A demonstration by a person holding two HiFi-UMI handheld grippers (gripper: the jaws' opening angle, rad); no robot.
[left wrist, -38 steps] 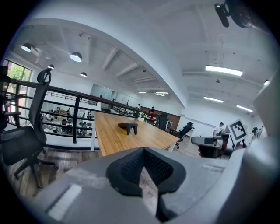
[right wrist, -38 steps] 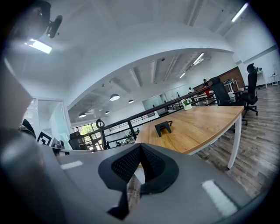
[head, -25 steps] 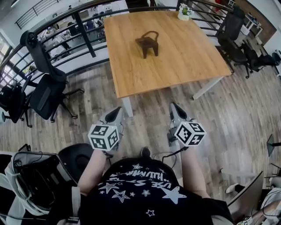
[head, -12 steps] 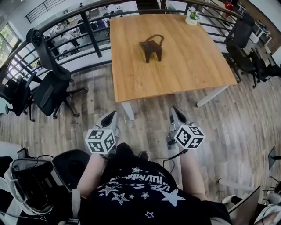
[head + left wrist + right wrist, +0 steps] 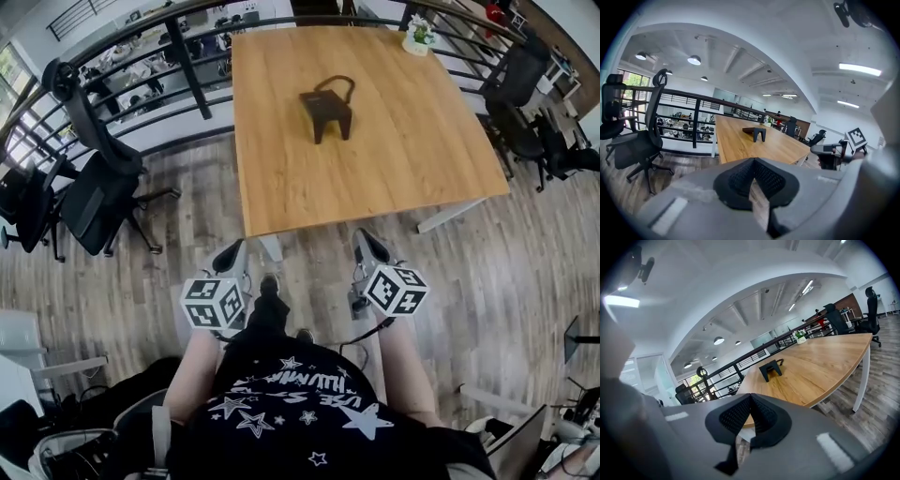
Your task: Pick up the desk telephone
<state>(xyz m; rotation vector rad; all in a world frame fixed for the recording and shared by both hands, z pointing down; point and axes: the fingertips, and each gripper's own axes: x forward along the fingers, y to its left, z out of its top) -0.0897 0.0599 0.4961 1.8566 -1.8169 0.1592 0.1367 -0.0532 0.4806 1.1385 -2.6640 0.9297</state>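
The desk telephone (image 5: pixel 326 105), a dark angular object with a looped cord, stands on the wooden table (image 5: pixel 394 159) near its middle. It also shows far ahead in the left gripper view (image 5: pixel 755 132) and the right gripper view (image 5: pixel 770 369). My left gripper (image 5: pixel 232 251) and right gripper (image 5: pixel 364 239) hover side by side over the floor, just short of the table's near edge, both pointing at it. Both grippers are shut with nothing between the pads (image 5: pixel 740 176) (image 5: pixel 761 416). The telephone is well beyond both.
Black office chairs (image 5: pixel 94 197) stand at the left by a dark railing (image 5: pixel 187 66). More chairs (image 5: pixel 520 84) stand right of the table. A small potted plant (image 5: pixel 417 37) sits at the table's far corner. White table legs (image 5: pixel 450 214) stand under the near edge.
The view has moved toward the table, which now lies closer. Both grippers have come forward to its near edge. Their jaws stay shut.
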